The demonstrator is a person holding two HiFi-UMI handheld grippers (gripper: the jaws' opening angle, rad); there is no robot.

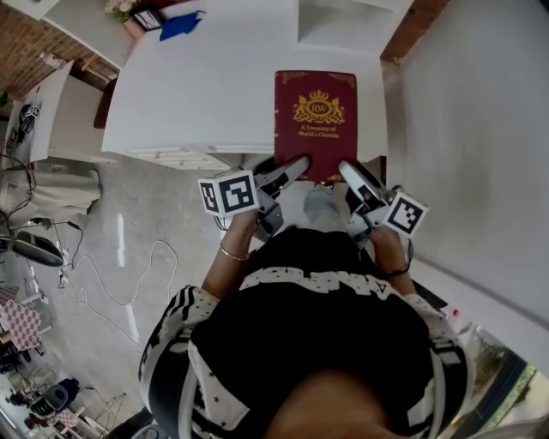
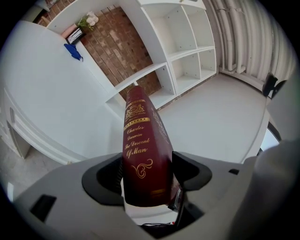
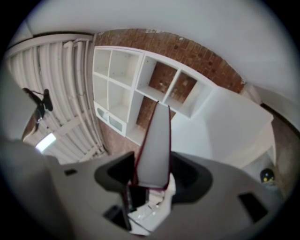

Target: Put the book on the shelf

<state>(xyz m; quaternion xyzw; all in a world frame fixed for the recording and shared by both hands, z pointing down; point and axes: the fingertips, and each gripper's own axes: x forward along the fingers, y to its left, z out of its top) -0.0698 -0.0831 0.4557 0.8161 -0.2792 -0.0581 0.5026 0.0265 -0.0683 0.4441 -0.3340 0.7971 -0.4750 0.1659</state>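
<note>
A dark red book (image 1: 315, 123) with a gold crest is held flat over the near edge of the white table (image 1: 206, 94). My left gripper (image 1: 290, 171) is shut on its near left corner, where the gold-lettered spine (image 2: 141, 154) stands between the jaws. My right gripper (image 1: 350, 174) is shut on the near right corner, and the white page edge (image 3: 155, 150) fills its jaws. The white cubby shelf (image 2: 180, 51) stands against a brick wall beyond the book; in the right gripper view the shelf (image 3: 136, 89) shows several empty compartments.
A blue object (image 1: 181, 24) and a small framed item lie at the table's far left corner. A white drawer unit (image 1: 60, 111) stands to the left of the table. Cables (image 1: 129, 283) trail on the grey floor. A white wall runs along the right.
</note>
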